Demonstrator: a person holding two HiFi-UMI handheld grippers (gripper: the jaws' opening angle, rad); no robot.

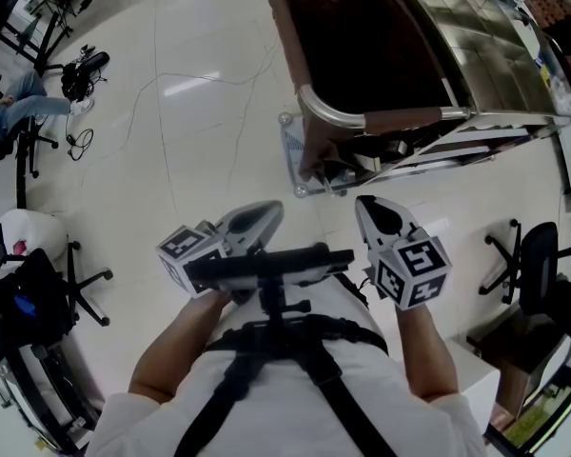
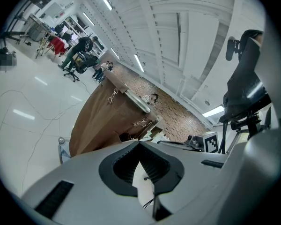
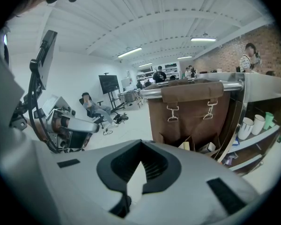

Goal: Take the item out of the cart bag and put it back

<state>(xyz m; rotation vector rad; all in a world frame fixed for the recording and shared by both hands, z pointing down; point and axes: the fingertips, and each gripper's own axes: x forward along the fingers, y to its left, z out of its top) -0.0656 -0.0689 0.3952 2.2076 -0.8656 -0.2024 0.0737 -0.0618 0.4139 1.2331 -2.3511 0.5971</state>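
Note:
The cart [image 1: 381,117] stands ahead of me with its brown bag [image 1: 362,36] hung open from the chrome rail, its inside dark. The bag also shows in the left gripper view [image 2: 107,121] and in the right gripper view [image 3: 192,116], where small pale items [image 3: 185,146] sit low at its front. My left gripper [image 1: 271,208] and right gripper [image 1: 366,203] are held close to my chest, short of the cart. Each is shut with nothing between its jaws, as the left gripper [image 2: 140,143] and right gripper [image 3: 141,143] views show.
White cups [image 3: 250,125] stand on the cart's lower shelf. A black office chair [image 1: 538,255] is at my right, and another chair with a dark bag [image 1: 38,284] at my left. Cables [image 1: 76,141] lie on the pale floor. People sit and stand in the distance.

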